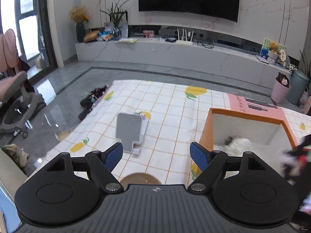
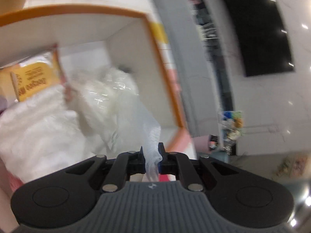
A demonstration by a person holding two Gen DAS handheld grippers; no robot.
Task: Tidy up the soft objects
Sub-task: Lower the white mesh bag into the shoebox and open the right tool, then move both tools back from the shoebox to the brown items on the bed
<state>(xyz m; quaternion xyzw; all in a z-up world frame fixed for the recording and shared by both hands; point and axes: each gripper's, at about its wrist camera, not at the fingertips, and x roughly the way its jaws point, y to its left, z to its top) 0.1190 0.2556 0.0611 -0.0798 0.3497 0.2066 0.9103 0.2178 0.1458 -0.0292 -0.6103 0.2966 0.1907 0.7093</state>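
Item: my right gripper (image 2: 152,156), jaws pinched nearly closed on a strip of white mesh fabric (image 2: 150,134), held over the near corner of the orange-rimmed box (image 2: 165,73). Box contents: white plastic-wrapped bundles (image 2: 105,93), a yellow-labelled packet (image 2: 33,79). Item: my left gripper (image 1: 156,155), jaws spread wide, holding nothing, above the checked cloth on the surface (image 1: 167,104). A grey stand (image 1: 129,131) lies on it, left of the box.

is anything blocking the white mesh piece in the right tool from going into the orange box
Nothing visible does. The right tool is shut on the white mesh piece, which hangs over the open top of the orange box. Inside lie only white plastic bags and a yellow packet.
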